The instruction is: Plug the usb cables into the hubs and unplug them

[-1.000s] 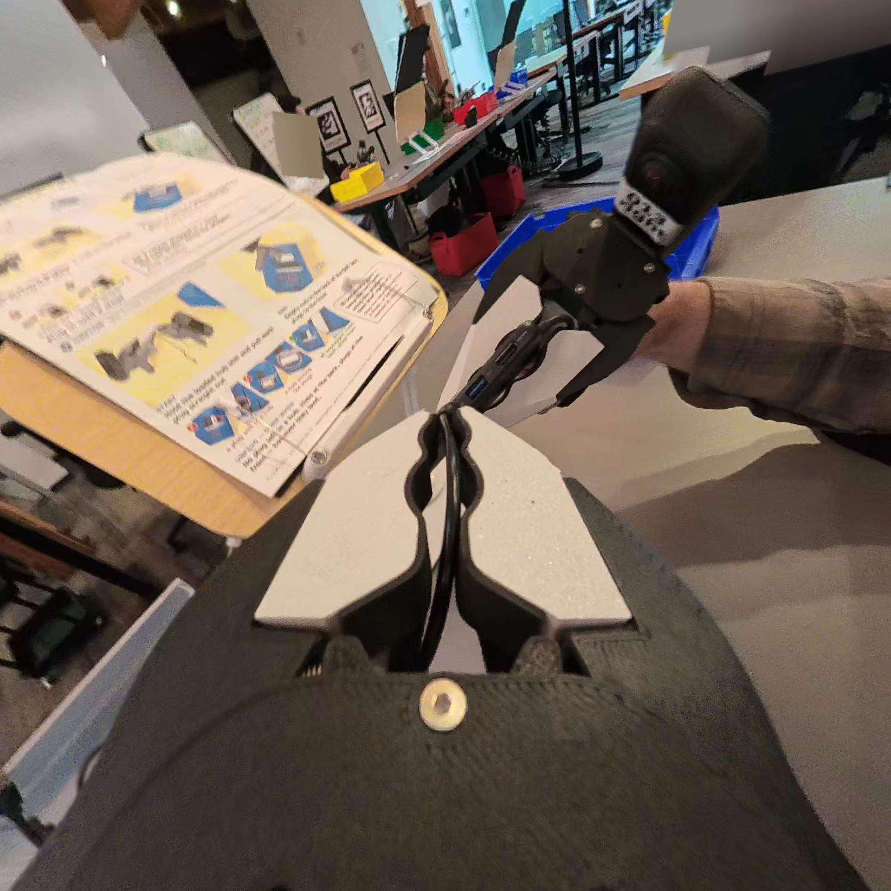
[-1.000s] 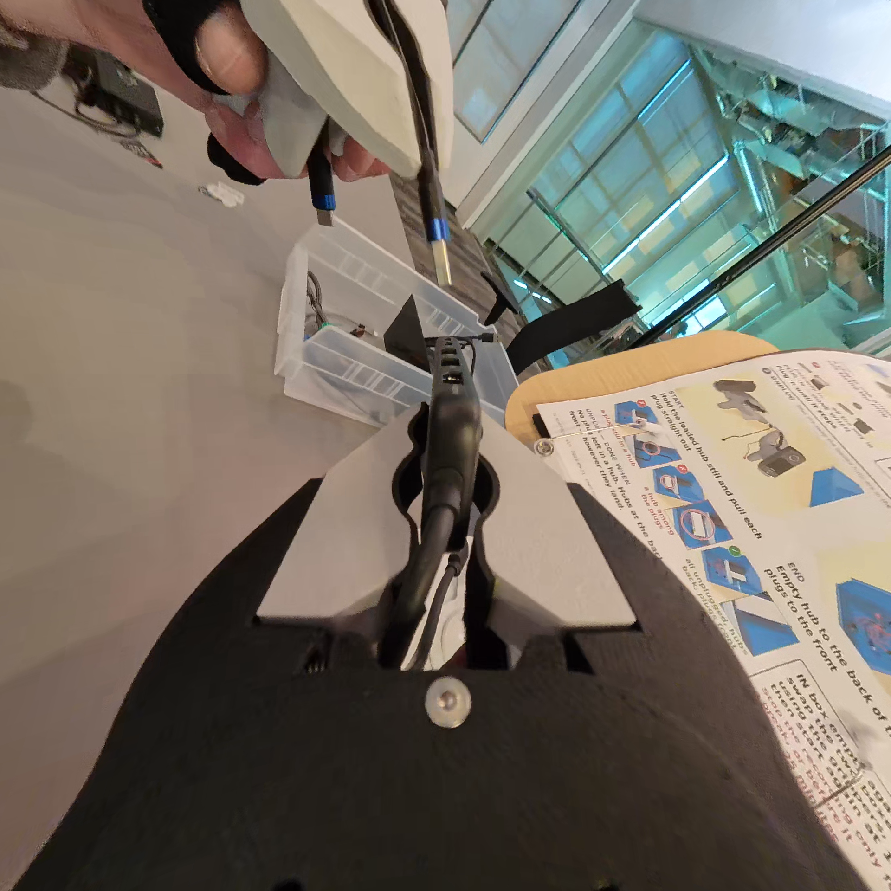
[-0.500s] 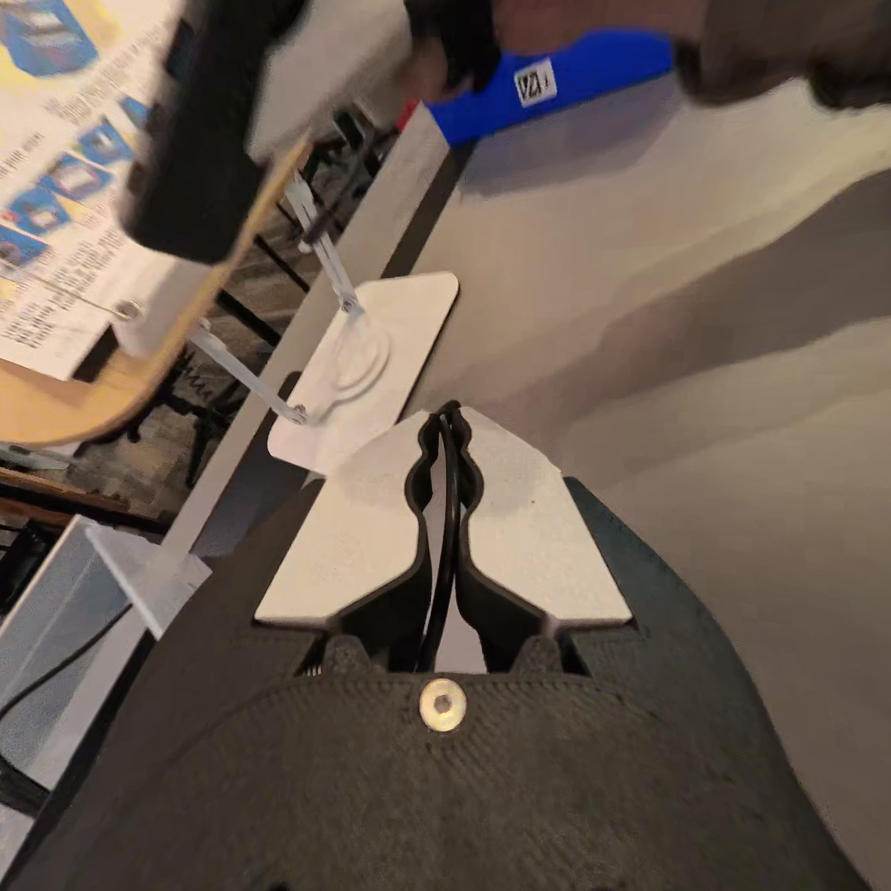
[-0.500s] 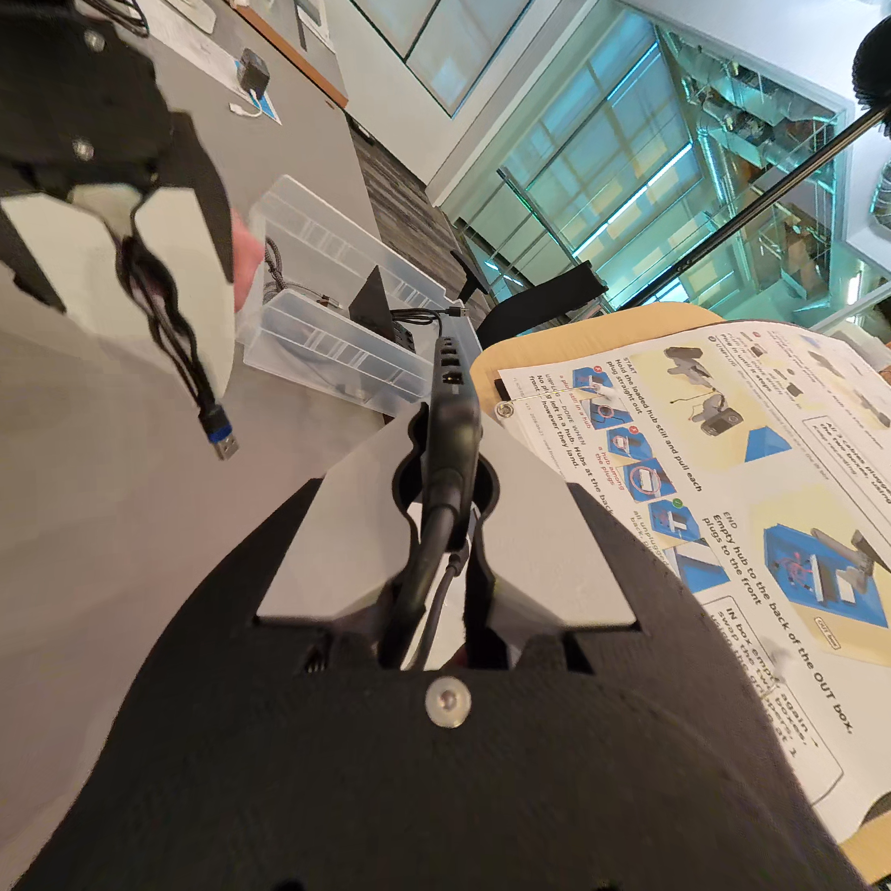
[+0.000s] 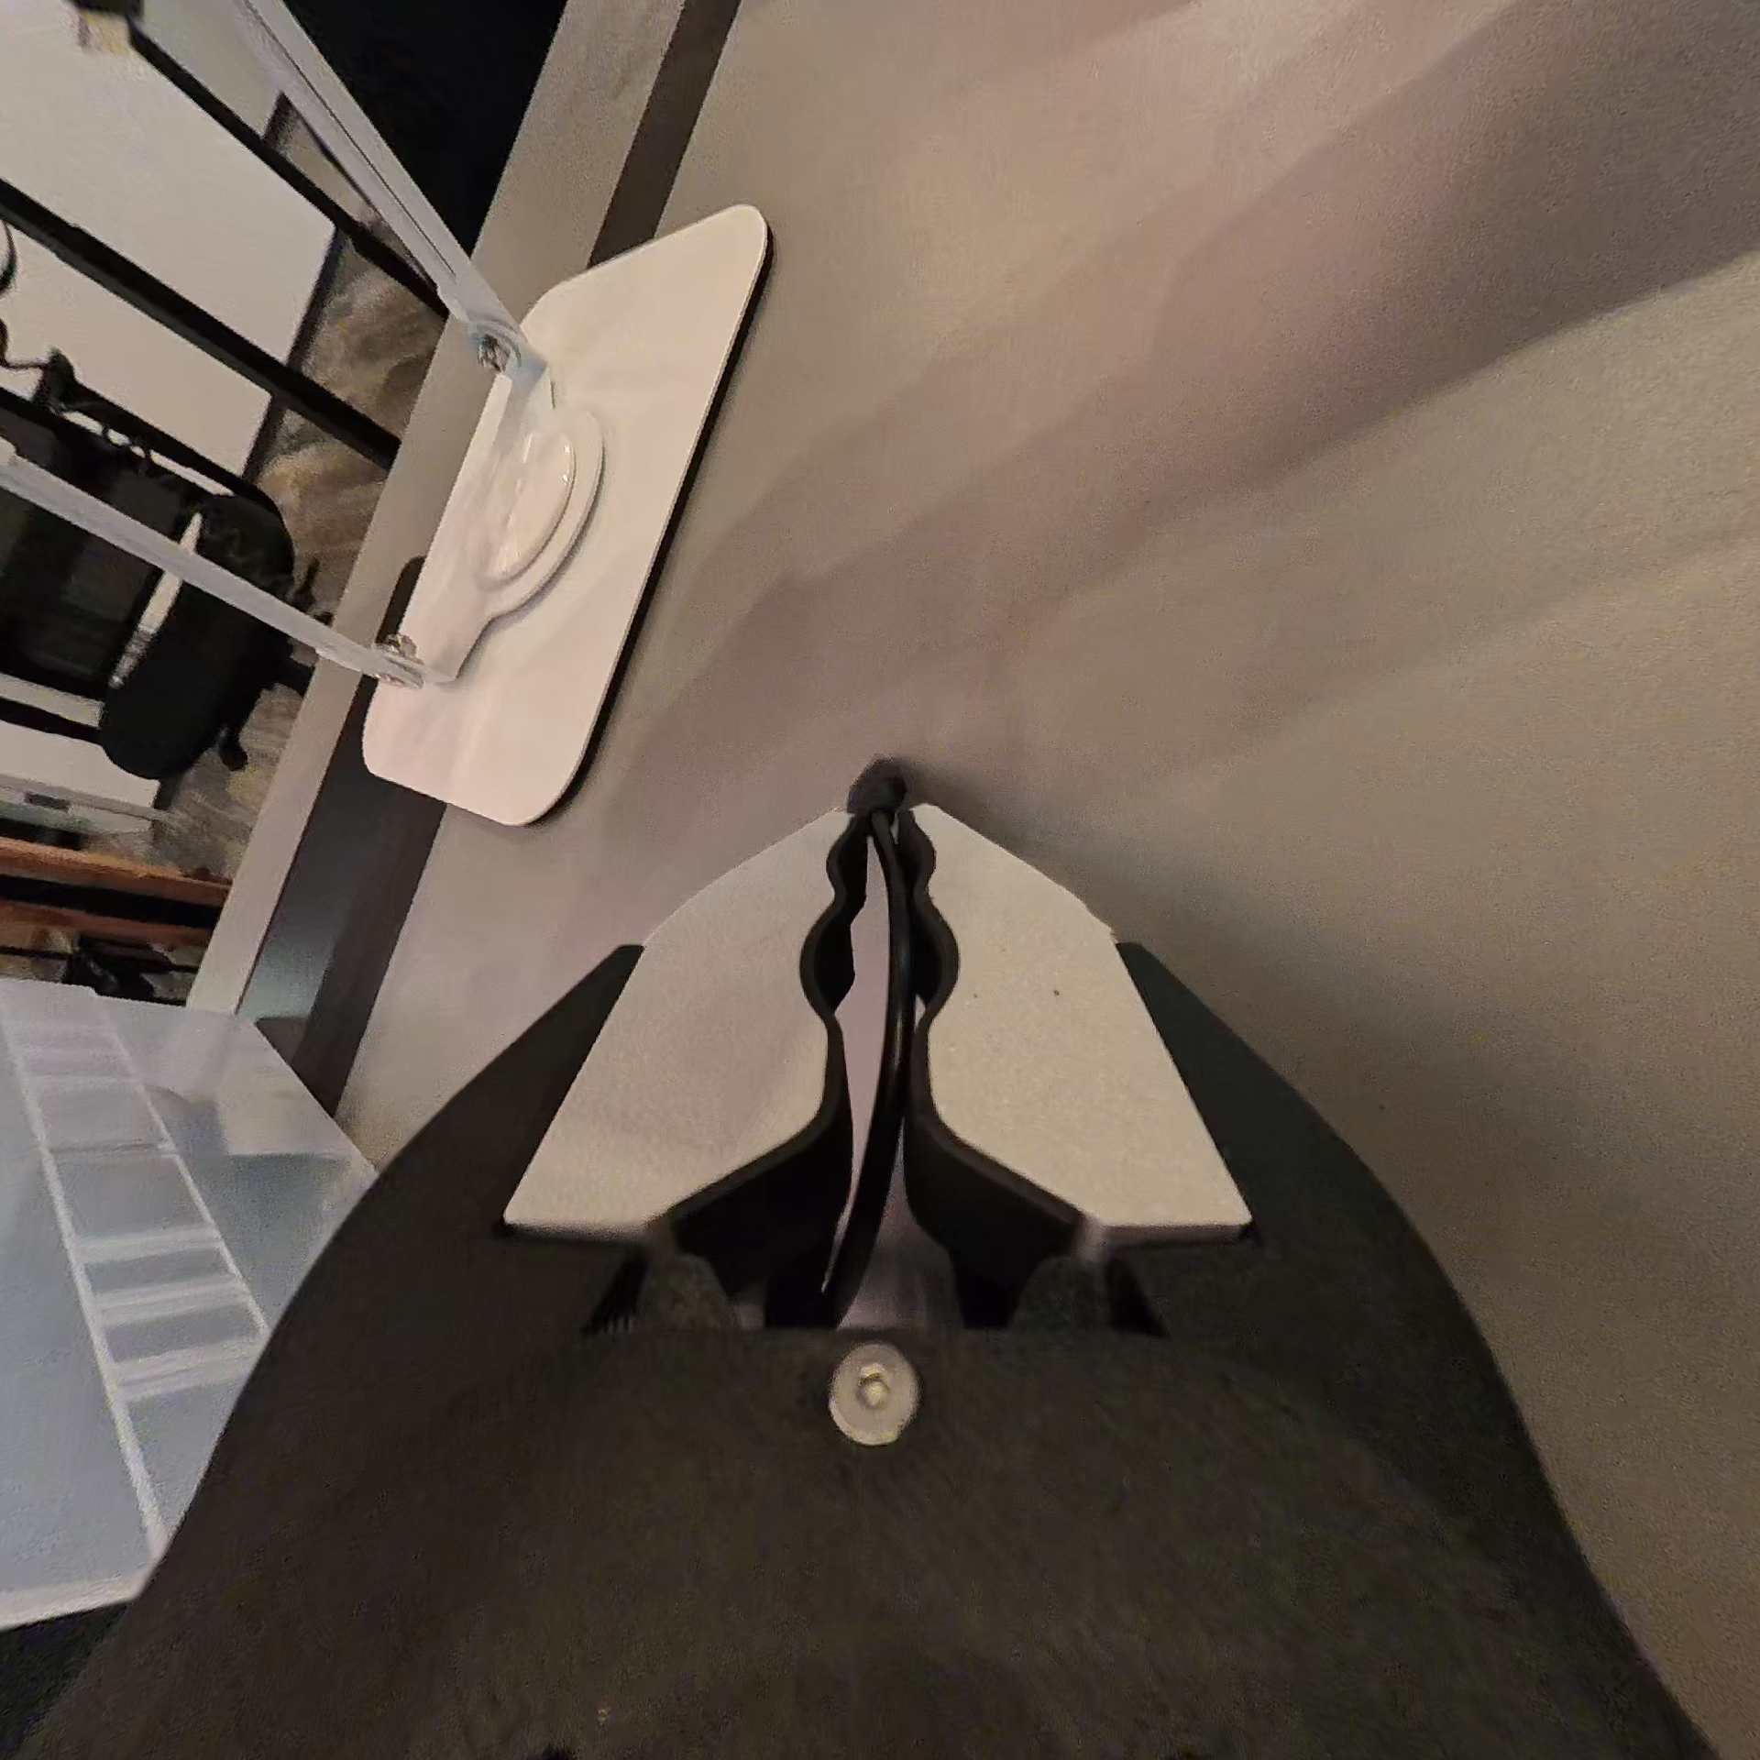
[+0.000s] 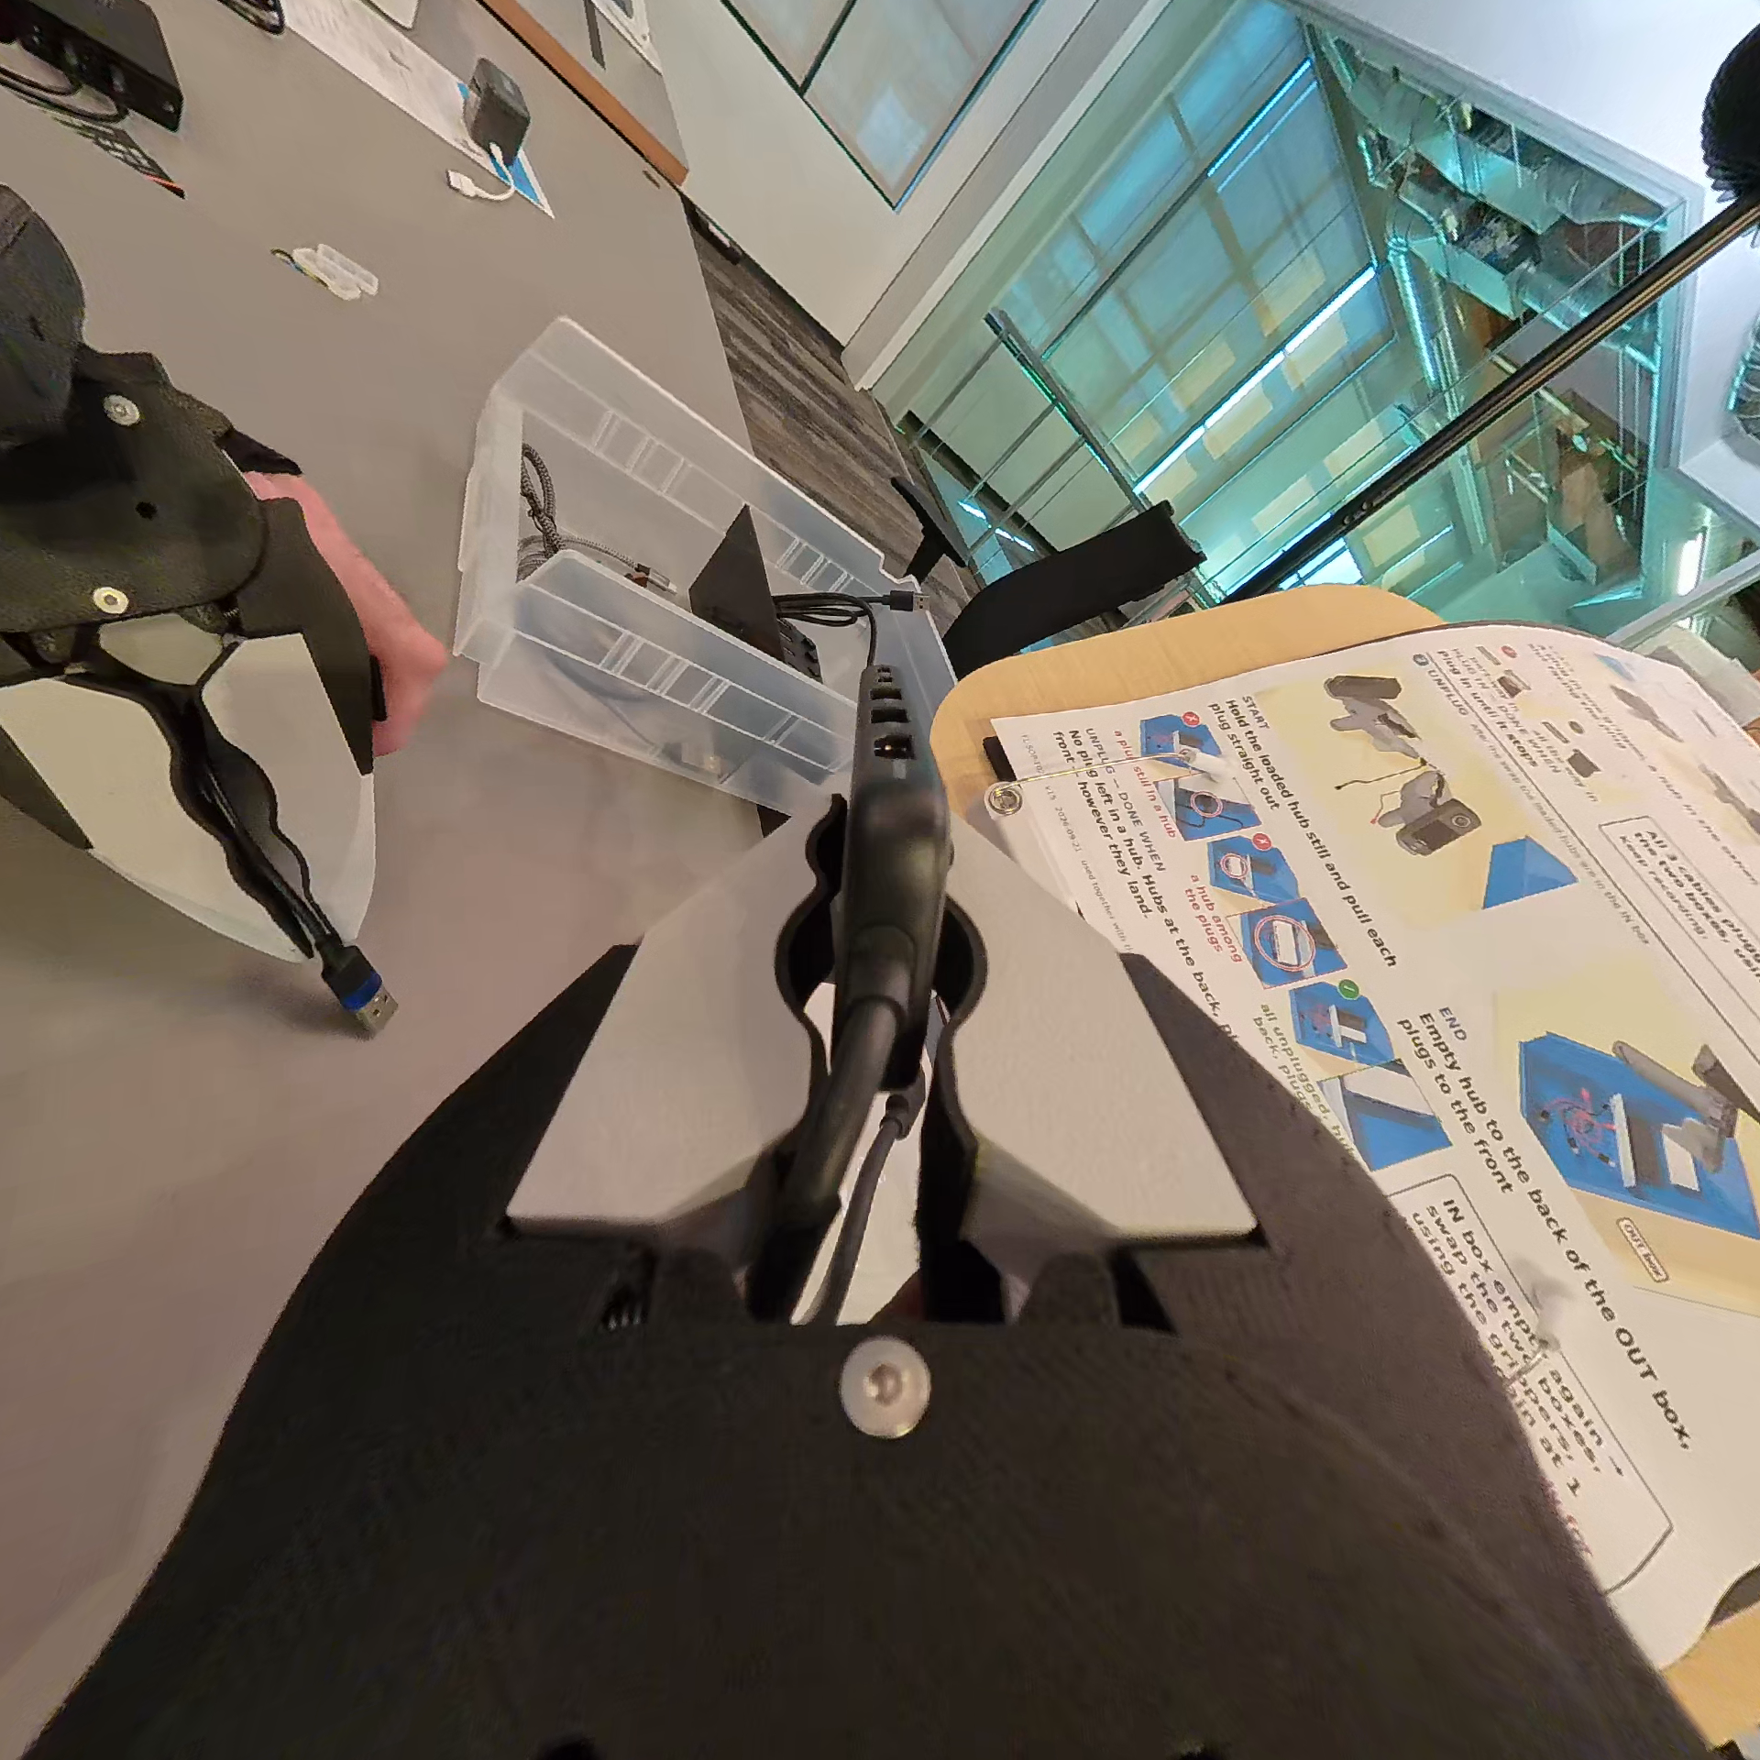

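Note:
My left gripper is shut on a black USB cable, tips low over the grey table. In the right wrist view the left gripper shows at the left, with the cable's blue-tipped plug sticking out of its fingers just above the table. My right gripper is shut on a black USB hub, held on edge in the air with its empty ports facing up. The hub's own lead runs back between the fingers.
Clear plastic bins with cables and a black block stand behind the hub; one bin shows at the left wrist view's lower left. An instruction sheet on a wooden board stands at the right, its white base plate near the table edge.
My left gripper has swung down from in front of the hub to the table, still holding the cable. The right gripper keeps the hub held up, tilted slightly.

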The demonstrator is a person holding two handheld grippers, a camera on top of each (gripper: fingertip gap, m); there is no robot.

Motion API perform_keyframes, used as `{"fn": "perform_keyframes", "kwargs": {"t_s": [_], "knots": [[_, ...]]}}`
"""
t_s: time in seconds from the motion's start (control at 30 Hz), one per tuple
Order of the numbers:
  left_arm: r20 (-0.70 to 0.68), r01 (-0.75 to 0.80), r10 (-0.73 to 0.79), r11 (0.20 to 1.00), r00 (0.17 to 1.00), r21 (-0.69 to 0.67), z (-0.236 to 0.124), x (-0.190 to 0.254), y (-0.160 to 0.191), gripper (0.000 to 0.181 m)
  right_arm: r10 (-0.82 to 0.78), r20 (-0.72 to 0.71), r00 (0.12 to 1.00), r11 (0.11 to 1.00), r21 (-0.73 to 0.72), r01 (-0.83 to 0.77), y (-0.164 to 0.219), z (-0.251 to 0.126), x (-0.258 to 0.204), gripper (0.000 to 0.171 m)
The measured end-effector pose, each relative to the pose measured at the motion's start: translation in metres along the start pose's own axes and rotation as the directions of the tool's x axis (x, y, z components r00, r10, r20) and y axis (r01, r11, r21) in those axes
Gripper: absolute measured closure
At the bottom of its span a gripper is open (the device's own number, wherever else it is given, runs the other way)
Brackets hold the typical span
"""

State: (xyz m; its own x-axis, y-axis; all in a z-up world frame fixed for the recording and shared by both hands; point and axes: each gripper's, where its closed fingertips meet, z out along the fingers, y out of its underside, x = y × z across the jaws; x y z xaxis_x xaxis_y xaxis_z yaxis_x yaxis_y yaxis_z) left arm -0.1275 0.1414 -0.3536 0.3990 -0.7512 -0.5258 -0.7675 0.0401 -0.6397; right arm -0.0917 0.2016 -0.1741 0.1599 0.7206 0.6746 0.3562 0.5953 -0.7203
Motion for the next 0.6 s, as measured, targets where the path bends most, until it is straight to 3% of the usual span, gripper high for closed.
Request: {"fn": "perform_keyframes", "kwargs": {"t_s": [0.3,0.4,0.6], "knots": [[-0.022,0.151,-0.152,0.988,0.988,-0.033,-0.006,0.002,0.004,0.142,0.011,-0.019,1.0,1.0,0.004,-0.011,0.001,-0.005,0.007,0.161],[-0.028,0.244,-0.245,0.969,0.969,-0.022,-0.008,0.002,-0.002,0.141,0.016,-0.025,1.0,1.0,0.007,-0.015,0.001,-0.007,0.009,0.161],[0.109,0.421,-0.412,0.903,0.905,-0.085,-0.005,-0.009,0.006,0.15,0.02,-0.038,0.999,1.0,0.02,-0.019,-0.003,-0.01,0.013,0.161]]}}
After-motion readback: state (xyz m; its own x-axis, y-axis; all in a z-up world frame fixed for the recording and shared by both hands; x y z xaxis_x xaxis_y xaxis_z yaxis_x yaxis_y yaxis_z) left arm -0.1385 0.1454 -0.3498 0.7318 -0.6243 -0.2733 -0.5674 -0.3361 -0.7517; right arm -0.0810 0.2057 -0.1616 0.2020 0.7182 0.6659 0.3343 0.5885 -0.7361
